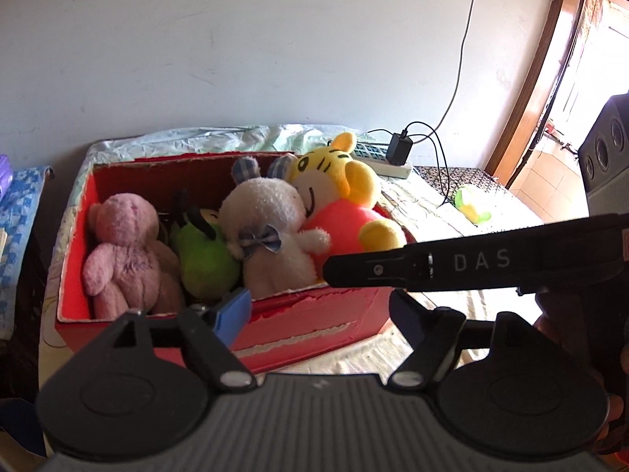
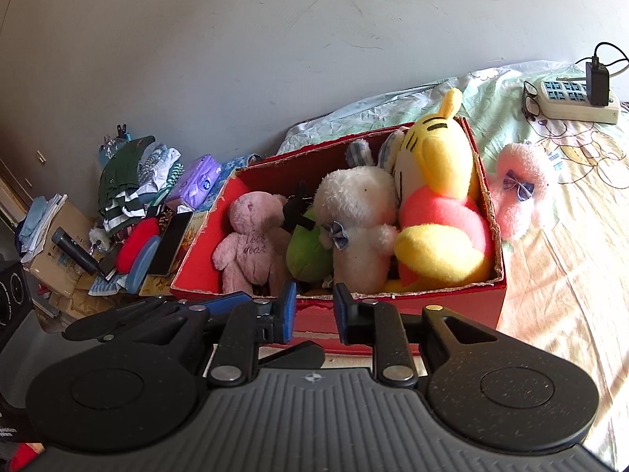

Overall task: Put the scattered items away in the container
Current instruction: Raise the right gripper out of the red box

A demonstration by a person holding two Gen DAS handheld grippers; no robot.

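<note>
On the bed point(image 2: 558, 244), against the wall, stands a red cardboard box point(image 2: 393, 306) with ragged, torn rims. Four plush toys are packed in it side by side: a pink teddy bear point(image 2: 251, 244) with stitched writing on its chest, a green toy point(image 2: 306, 251), a white fluffy rabbit point(image 2: 357, 220) with checked ears and a small checked bow, and a yellow tiger point(image 2: 436, 212) in a coral shirt that fills one end and rises above the rim. The green toy is wedged low between bear and rabbit, mostly hidden; something black sits on top of it, perhaps part of the same toy. Two more soft toys lie loose on the sheet: a pink fluffy one point(image 2: 519, 196) with a checked bow just beside the box's tiger end, and a small yellow-green one point(image 1: 471, 202), washed out by sunlight, farther off near the bed's edge.

The left gripper point(image 1: 314, 306) hovers at the near wall of the box with its fingers wide and nothing between them; only one blue pad is plain in its own view, the other crossed by the right gripper's black finger marked "DAS". The right gripper point(image 2: 312, 308) also sits at the near wall, its fingers narrow with a slim gap and holding nothing.

Beyond the box lie one white power strip point(image 2: 574, 102) with a black charger plugged in and one pair of glasses point(image 2: 530, 98). Beside the bed, a heap of folded clothes, a purple tissue pack point(image 2: 198, 181) and a black microphone point(image 2: 74, 251) crowd a low surface.
</note>
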